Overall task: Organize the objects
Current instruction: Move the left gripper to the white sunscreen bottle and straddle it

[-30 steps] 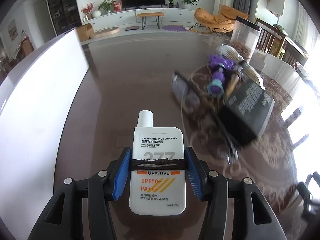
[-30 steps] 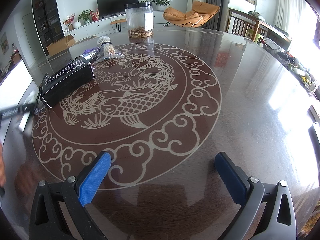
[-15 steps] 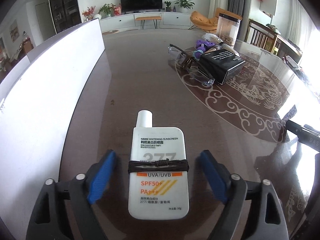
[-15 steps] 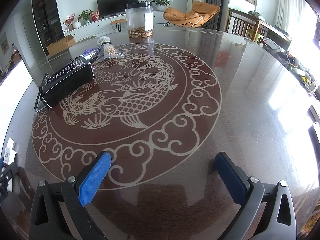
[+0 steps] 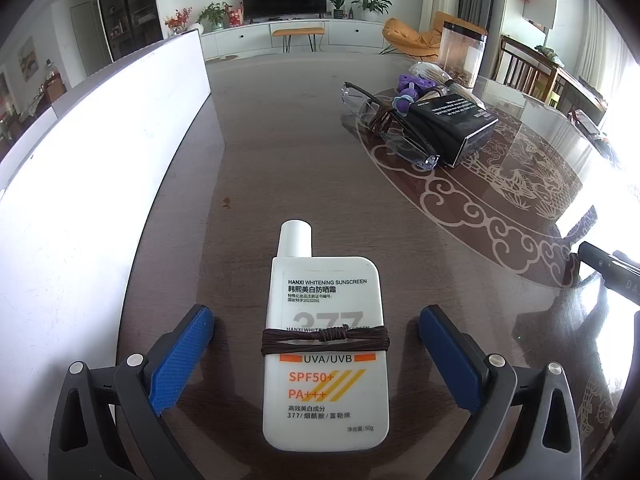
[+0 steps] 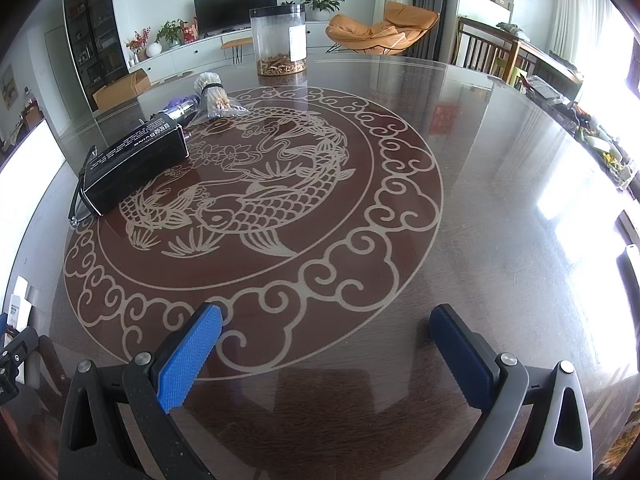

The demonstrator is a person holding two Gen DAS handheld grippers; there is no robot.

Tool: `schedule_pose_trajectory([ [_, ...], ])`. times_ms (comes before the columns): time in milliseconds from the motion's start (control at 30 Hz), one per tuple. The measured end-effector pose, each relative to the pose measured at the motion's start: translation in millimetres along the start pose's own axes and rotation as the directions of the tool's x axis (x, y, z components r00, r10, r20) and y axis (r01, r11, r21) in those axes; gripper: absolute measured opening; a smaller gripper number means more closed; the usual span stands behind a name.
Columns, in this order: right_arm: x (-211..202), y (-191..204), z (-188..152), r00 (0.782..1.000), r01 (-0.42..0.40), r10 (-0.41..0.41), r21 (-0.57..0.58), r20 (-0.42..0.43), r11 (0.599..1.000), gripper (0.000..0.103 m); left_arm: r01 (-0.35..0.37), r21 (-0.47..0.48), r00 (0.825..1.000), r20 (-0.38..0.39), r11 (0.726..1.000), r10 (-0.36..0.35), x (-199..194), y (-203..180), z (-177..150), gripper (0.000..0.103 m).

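Observation:
A white sunscreen bottle [image 5: 324, 344] with a brown cord tied round it lies flat on the dark table [image 5: 280, 160], cap pointing away. My left gripper [image 5: 316, 320] straddles it. Its jaws are opening, and both blue pads stand clear of the bottle's sides. In the right wrist view the bottle [image 6: 18, 304] shows at the far left edge. My right gripper [image 6: 326, 320] hovers open over the table's koi pattern with nothing between its fingers. A black box [image 5: 452, 124], clear glasses [image 5: 384, 128] and a purple item [image 5: 412, 88] are clustered further off to the right.
A long white panel [image 5: 100, 152] runs along the table's left side, close to the bottle. A clear jar [image 6: 279, 40] and a bagged bundle of sticks [image 6: 214, 96] stand behind the black box [image 6: 136, 160]. Chairs and clutter line the far right edge.
My left gripper carried the bottle away from the cluster, towards the white panel. Its jaws then spread off the bottle, which now lies free. The right gripper has not moved.

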State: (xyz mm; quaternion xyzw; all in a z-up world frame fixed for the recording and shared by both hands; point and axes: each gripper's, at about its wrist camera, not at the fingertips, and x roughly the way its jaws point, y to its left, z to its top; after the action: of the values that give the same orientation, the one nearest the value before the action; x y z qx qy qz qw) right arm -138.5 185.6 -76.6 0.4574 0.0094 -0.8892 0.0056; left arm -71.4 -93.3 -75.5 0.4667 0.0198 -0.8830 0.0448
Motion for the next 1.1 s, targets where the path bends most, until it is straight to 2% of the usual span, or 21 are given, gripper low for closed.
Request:
schedule_pose_trajectory([
  [1000, -0.2, -0.7, 0.1, 1.0, -0.001, 0.001, -0.001, 0.0, 1.0, 0.103, 0.004, 0.002, 1.0, 0.007, 1.0, -0.004, 2.6, -5.3, 0.4, 0.103],
  [1100, 3.3, 6.4, 6.3, 0.999, -0.044, 0.043, -0.064, -0.019, 0.997, 0.102, 0.004, 0.002, 1.0, 0.007, 1.0, -0.004, 2.6, -5.3, 0.4, 0.103],
])
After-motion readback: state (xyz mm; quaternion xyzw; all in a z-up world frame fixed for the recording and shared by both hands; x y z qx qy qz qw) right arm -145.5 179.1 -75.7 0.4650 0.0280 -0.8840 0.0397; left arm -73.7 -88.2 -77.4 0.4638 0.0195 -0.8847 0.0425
